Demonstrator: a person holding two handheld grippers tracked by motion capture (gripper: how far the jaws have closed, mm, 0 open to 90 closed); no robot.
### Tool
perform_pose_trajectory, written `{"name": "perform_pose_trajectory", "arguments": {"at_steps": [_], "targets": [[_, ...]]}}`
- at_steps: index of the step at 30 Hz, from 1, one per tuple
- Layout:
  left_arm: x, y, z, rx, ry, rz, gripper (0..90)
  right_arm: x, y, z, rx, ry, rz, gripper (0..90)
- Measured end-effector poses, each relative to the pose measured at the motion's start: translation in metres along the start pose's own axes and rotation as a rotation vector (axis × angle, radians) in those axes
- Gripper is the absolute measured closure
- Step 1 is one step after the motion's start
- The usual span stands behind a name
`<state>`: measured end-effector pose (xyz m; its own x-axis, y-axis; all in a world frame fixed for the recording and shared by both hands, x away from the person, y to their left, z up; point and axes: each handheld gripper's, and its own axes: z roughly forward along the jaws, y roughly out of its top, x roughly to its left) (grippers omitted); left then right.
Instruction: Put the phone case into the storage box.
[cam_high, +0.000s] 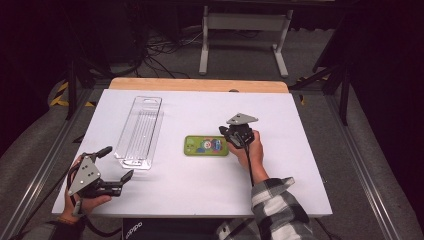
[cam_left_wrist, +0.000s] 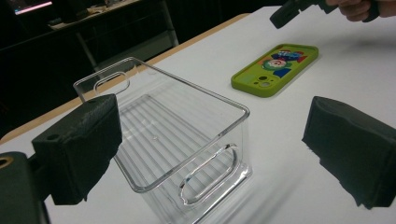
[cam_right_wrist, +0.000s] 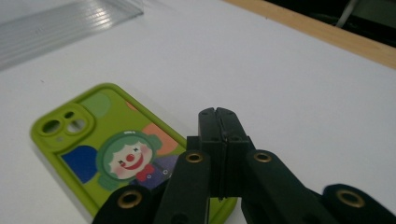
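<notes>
My right claw (cam_high: 223, 131) is pressed together with nothing between the jaws, its tip hovering at the right end of the phone (cam_high: 206, 145). My left claw (cam_high: 116, 163) stands wide apart and empty, near the table's (cam_high: 300, 165) front left corner, aimed at the bin (cam_high: 139, 131).

I judge the work barely begun. The phone lies flat on the white table, a little right of centre, with the bin at its nine o'clock and a strip of bare table between them. The bin holds nothing. If the phone is meant for the bin, everything is left: grasp, lift, carry, set down. With my jaws together, I would first have to open them, or else nudge the phone along.

The phone lies face down, clown picture up. In the high view its long axis runs three to nine o'clock, camera end at nine, towards the bin. The bin's long axis runs roughly twelve to six, tilted slightly.
</notes>
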<state>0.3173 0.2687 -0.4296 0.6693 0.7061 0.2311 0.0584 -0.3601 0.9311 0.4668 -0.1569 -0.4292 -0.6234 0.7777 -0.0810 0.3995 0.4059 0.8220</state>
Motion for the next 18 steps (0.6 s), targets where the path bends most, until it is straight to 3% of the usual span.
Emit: {"name": "perform_pose_trajectory", "arguments": {"at_steps": [7,18], "targets": [[-0.001,-0.001,0.005,0.017,-0.002,0.041,5.3,-0.004,-0.006,0.017,0.061,-0.025,-0.007,90.0],[-0.001,-0.004,0.008,0.032,-0.016,0.036,5.5,-0.011,-0.012,0.027,0.091,-0.042,0.014,90.0]]}}
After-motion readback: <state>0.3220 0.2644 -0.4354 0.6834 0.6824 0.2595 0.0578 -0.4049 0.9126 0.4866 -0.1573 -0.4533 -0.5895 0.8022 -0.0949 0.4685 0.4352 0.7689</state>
